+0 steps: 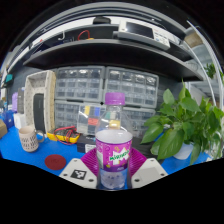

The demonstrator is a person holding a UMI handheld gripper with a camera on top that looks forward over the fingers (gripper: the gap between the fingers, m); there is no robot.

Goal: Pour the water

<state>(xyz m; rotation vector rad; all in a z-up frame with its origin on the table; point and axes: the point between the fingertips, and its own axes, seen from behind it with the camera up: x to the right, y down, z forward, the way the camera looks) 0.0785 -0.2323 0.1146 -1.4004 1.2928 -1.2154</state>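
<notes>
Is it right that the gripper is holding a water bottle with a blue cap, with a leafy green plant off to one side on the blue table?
Not quite: the water bottle's cap is purple, not blue, as the gripper view shows. The rest holds: the gripper has the bottle between its fingers, both pressing on it, and the leafy green plant stands off to one side on the blue table.

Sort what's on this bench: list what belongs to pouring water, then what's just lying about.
For the job:
- bottle with purple cap and label, standing between the fingers of the gripper, which press on its sides
- glass behind it on the blue table, a likely target

Lying about:
- plant
- drawer cabinets
- red lid
- paper cup
</notes>
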